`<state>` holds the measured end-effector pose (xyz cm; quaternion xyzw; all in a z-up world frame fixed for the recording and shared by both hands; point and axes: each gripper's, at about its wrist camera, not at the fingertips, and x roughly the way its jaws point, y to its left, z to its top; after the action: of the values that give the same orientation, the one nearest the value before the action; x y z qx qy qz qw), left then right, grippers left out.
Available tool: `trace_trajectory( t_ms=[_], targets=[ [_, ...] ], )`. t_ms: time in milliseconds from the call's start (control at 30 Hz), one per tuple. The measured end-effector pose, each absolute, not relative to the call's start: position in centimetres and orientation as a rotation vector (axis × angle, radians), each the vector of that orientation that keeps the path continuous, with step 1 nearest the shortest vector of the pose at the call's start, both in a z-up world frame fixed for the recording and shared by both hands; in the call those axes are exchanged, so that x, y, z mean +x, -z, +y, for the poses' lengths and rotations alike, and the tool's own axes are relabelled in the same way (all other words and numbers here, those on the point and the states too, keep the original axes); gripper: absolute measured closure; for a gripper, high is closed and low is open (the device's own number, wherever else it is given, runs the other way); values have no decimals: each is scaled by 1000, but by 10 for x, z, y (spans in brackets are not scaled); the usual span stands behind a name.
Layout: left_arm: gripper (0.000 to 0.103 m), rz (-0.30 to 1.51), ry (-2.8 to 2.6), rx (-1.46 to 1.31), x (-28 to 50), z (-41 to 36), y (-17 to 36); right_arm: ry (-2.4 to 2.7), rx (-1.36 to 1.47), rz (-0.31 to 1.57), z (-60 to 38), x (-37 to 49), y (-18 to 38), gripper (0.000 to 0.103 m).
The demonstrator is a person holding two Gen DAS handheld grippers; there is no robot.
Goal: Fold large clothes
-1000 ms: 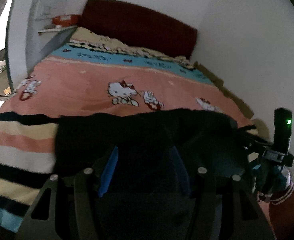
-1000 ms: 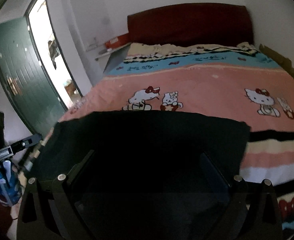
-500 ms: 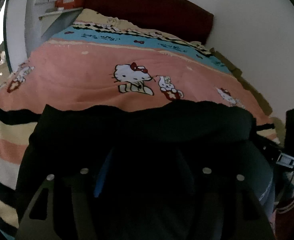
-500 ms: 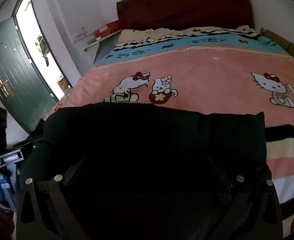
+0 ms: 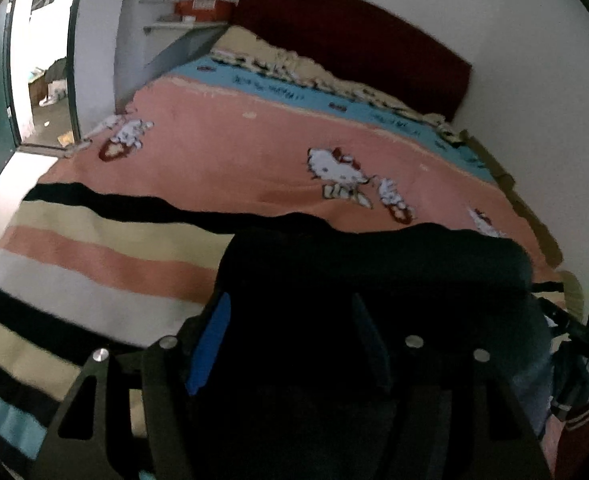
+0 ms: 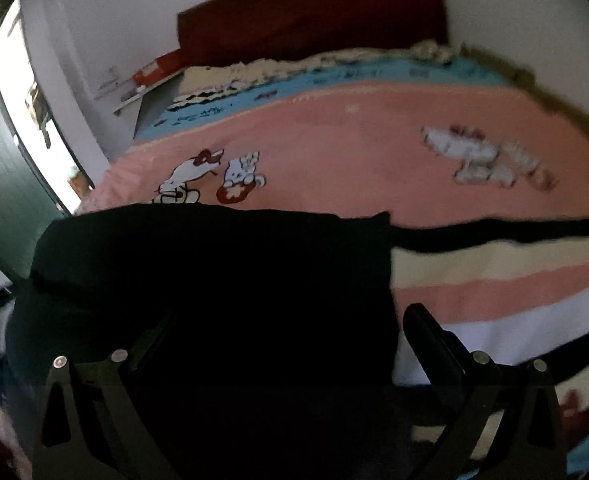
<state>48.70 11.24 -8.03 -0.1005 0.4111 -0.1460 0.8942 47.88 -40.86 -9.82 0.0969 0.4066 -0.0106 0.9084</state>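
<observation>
Seen from both wrists: a black garment (image 5: 374, 264) of soft, matte cloth, lying in a thick rounded fold near the foot edge of the bed (image 5: 234, 152), across the striped end of a fleecy blanket (image 5: 94, 256). Left gripper (image 5: 290, 340) set low over the garment, blue pad (image 5: 208, 344) on one finger, the other finger dark against the cloth; fingers spread apart, yet impossible to tell whether cloth was pinched between them. Right gripper (image 6: 282, 344) likewise parted, its right finger (image 6: 434, 344) bare over the white stripe beside the garment's edge, the left one lost in the black fabric; grasp not discernible.

Blanket patterned in salmon pink with white cartoon cats (image 6: 192, 178), a blue band (image 5: 294, 88) toward the head edge carrying small dark lettering, too blurred to read. Beyond it, a plain dark-red headboard (image 6: 314, 12), flat and rectangular, against a white wall. An orange-red box (image 5: 198, 6) on a shelf at the head corner, label illegible. Green door (image 6: 2, 184) standing beside the bright doorway.
</observation>
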Motion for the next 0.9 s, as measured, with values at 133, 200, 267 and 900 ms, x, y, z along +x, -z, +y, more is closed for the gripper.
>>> trace_trajectory(
  t_ms=[133,200,267,900],
  targets=[
    [42,816,325,-198,459,105,70,-37,163,779,-380,448,78,1],
    [42,805,337,-175,445,93,72,-73,154,775,-363,439,76,1],
    [42,801,349,-146,432,84,78,-106,163,777,-350,432,79,1],
    [42,733,248,-23,347,72,99,115,124,869,-400,381,115,1]
  ],
)
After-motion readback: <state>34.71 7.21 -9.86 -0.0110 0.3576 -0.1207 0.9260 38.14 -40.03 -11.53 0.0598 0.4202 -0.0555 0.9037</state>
